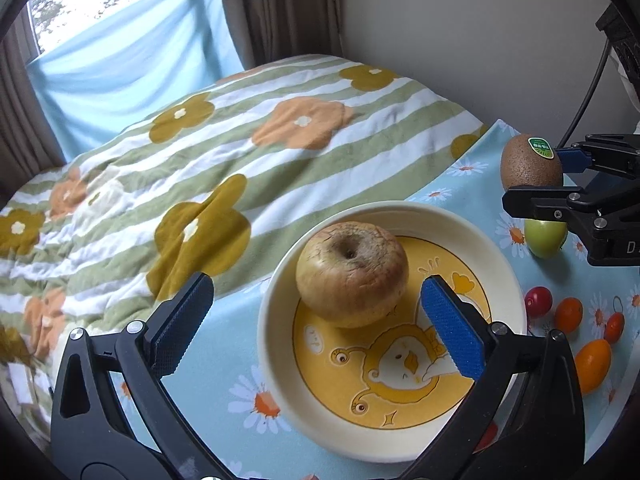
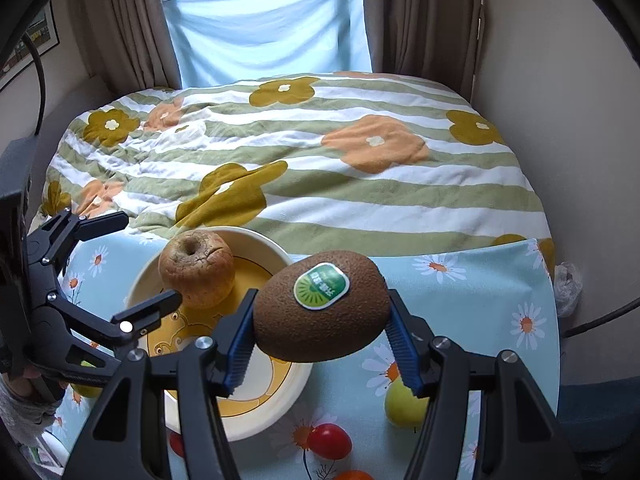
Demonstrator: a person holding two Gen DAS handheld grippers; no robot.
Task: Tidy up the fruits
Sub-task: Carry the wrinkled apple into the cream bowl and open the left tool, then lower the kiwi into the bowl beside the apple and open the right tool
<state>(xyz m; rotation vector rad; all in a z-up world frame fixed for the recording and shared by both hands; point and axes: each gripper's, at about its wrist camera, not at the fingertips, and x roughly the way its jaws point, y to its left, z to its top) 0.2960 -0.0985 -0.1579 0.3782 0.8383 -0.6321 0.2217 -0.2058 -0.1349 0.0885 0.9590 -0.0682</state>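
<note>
Daisy tablecloth (image 2: 472, 292) by bed (image 2: 320, 152) — right gripper (image 2: 320, 344) jaws clamp kiwi (image 2: 320, 306), left gripper (image 1: 316, 328) agape.

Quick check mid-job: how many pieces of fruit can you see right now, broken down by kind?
Counted from the left wrist view, which shows the most:
Apple, in the plate: 1
Kiwi, held in the right tool: 1
Green fruit, on the tablecloth: 1
Red cherry tomato: 1
Orange cherry tomatoes: 3 in clear view
Total: 7, though others may be hidden behind the tools.
</note>
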